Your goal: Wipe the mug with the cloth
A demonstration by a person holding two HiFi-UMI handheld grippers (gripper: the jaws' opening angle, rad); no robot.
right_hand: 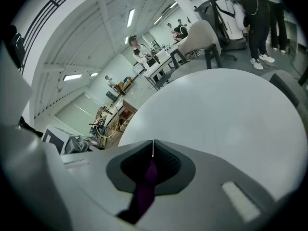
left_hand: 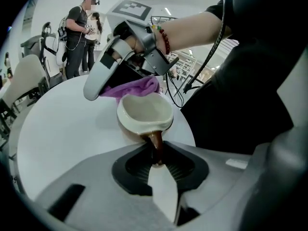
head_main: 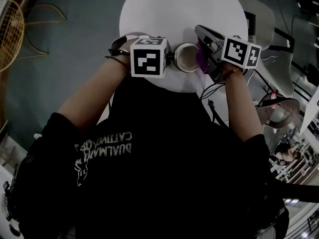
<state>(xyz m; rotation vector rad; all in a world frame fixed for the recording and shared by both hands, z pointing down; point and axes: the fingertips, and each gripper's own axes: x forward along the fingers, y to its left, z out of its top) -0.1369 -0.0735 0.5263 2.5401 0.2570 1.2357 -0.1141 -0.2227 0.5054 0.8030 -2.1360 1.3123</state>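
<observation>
The left gripper (left_hand: pixel 155 154) is closed on the brown handle (left_hand: pixel 154 139) of the mug (left_hand: pixel 144 110). The mug is cream inside. It is at the edge of the round white desk (left_hand: pixel 62 129), the edge closest to the person. I cannot tell if it rests on the desk or is lifted a bit. The right gripper (right_hand: pixel 152 152) is closed tight on the purple cloth (right_hand: pixel 144 189). The cloth touches the mug's rim on the side away from the handle. Some people (left_hand: pixel 77 37) stand well past the far edge.
</observation>
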